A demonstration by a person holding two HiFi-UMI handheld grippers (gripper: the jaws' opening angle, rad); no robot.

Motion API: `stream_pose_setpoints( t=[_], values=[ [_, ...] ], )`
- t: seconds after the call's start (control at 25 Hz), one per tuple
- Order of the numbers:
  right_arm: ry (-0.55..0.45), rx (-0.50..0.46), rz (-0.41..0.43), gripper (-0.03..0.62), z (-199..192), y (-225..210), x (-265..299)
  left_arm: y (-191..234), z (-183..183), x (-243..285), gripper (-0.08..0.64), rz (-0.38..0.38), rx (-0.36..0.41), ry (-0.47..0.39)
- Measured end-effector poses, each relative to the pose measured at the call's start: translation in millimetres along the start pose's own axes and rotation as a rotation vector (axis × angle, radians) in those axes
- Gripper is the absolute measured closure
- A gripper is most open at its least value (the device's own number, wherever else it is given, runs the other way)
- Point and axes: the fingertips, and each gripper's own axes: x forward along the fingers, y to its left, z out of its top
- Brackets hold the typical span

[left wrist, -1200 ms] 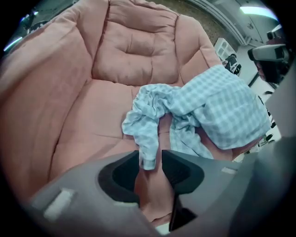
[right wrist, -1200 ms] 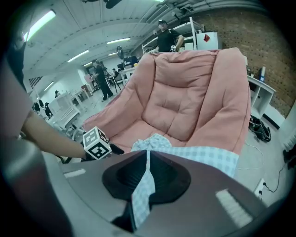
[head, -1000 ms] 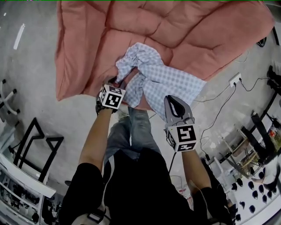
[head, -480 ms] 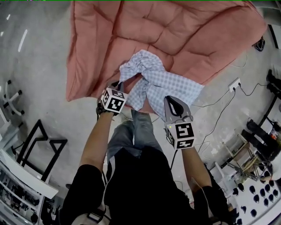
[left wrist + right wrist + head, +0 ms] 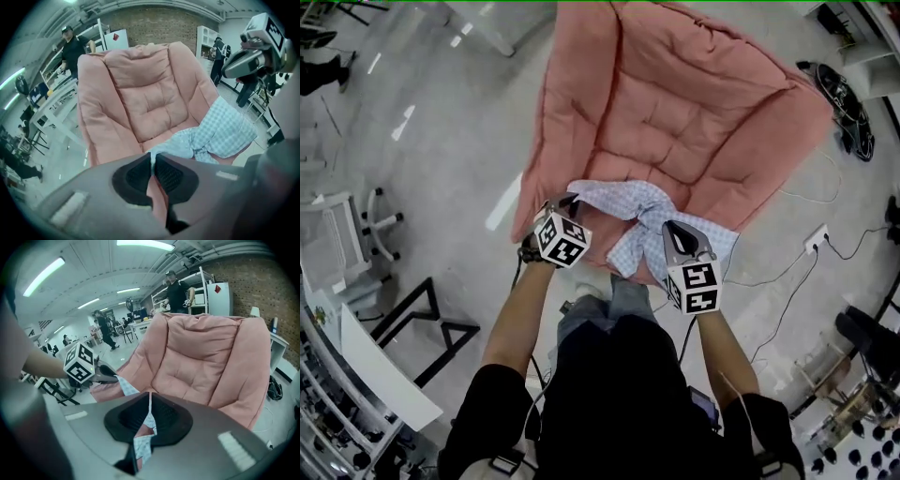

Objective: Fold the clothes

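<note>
A light-blue checked garment (image 5: 630,208) hangs stretched between my two grippers above a big pink quilted cushion (image 5: 675,103) on the floor. My left gripper (image 5: 566,202) is shut on the garment's left edge; in the left gripper view the cloth (image 5: 220,133) runs from the closed jaws (image 5: 151,161) away to the right. My right gripper (image 5: 677,231) is shut on the right edge, and a strip of checked fabric (image 5: 144,420) shows pinched in its jaws (image 5: 150,401). The rest of the garment sags toward the cushion (image 5: 145,93).
A power strip (image 5: 818,239) and cables lie on the floor at right. A black metal frame (image 5: 422,323) and a white chair base (image 5: 352,234) stand at left. People stand among the shelves (image 5: 178,294) behind the cushion. My legs are below the garment.
Both grippers have risen and carried the garment up off the cushion; it now hangs spread between them instead of lying bunched. The view has shifted so the cushion sits further right.
</note>
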Motion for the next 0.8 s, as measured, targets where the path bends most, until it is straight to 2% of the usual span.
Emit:
stream_pose_setpoints(
  t=[0.28, 0.48, 0.64, 0.8],
  values=[
    [-0.001, 0.017, 0.066, 0.572, 27.4, 26.9, 4.4, 57.8, 38.7, -82.4, 0.546, 0.103, 0.16, -0.066],
    [-0.001, 0.011, 0.097, 0.572, 55.1, 45.2, 24.7, 107.5, 60.1, -123.6, 0.545, 0.143, 0.185, -0.128],
    [-0.011, -0.003, 0.092, 0.572, 83.7, 59.5, 40.2, 143.7, 68.7, -136.8, 0.545, 0.138, 0.209, -0.168],
    [-0.008, 0.001, 0.049, 0.572, 106.0, 77.0, 57.5, 174.9, 68.5, -140.7, 0.545, 0.1, 0.246, -0.215]
  ],
)
